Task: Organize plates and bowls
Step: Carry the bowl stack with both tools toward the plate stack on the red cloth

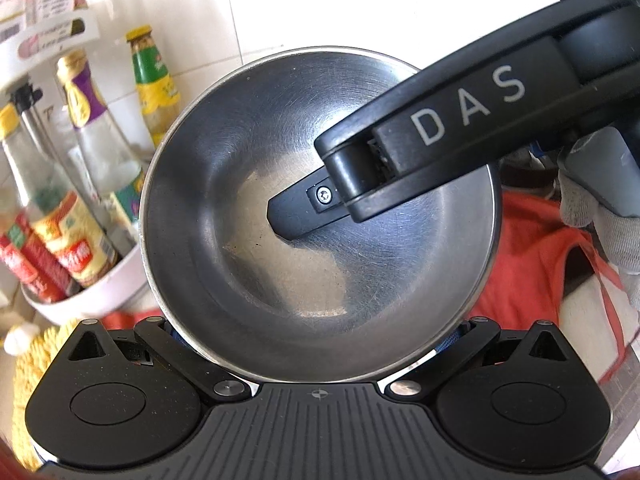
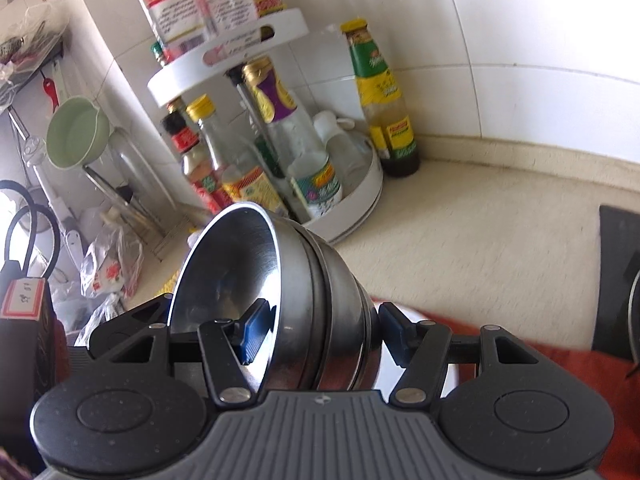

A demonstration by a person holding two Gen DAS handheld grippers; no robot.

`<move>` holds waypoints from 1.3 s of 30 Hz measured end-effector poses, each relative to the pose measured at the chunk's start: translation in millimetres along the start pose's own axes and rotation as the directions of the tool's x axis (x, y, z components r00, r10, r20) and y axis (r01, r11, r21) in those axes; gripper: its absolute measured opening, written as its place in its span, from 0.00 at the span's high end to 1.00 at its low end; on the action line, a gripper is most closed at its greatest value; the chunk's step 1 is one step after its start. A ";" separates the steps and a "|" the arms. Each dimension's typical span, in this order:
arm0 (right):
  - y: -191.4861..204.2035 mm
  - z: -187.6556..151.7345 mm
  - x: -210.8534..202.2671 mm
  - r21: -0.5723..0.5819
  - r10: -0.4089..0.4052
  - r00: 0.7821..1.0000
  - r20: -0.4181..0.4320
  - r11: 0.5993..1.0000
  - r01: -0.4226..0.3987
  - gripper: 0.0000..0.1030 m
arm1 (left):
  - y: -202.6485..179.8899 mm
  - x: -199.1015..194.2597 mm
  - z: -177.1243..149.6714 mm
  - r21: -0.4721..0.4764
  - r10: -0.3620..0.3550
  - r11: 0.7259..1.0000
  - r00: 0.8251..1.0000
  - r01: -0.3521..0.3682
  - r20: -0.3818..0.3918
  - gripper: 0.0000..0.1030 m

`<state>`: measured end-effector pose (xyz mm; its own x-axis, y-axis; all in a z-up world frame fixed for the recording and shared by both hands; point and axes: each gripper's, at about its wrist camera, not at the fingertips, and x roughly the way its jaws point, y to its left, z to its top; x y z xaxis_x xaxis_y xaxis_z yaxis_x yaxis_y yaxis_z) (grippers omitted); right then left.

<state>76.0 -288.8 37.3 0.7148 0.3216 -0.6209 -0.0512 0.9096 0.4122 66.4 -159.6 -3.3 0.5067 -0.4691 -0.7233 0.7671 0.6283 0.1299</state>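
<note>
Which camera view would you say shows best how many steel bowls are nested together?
The right wrist view: it shows the stack of steel bowls side-on, with several rims visible, held by the right gripper. The left wrist view looks only into the top bowl, with the right gripper's finger inside, so the count is hidden.

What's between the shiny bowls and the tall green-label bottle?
The white round rack of sauce bottles stands between the steel bowls and that bottle, seen in the right wrist view.
</note>
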 end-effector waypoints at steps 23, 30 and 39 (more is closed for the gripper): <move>-19.7 -33.1 44.4 0.088 -0.032 0.993 -0.114 0.995 0.042 0.46 | 20.7 51.9 -34.2 -0.009 -0.028 1.000 0.989 0.027 -0.143 0.00; -28.6 -31.3 53.9 0.090 -0.021 0.993 -0.119 0.995 0.032 0.49 | 20.5 56.6 -30.2 -0.018 -0.024 1.000 0.987 0.021 -0.161 0.00; -39.1 -31.5 58.5 0.079 -0.014 0.995 -0.100 0.997 0.022 0.49 | 21.5 57.2 -32.8 0.013 -0.004 1.000 0.988 0.007 -0.157 0.00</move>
<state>97.8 -297.3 -36.2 0.6424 0.3338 -0.6898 0.0197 0.8927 0.4503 98.9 -152.6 -64.1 0.4351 -0.3684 -0.8216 0.7753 0.6172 0.1339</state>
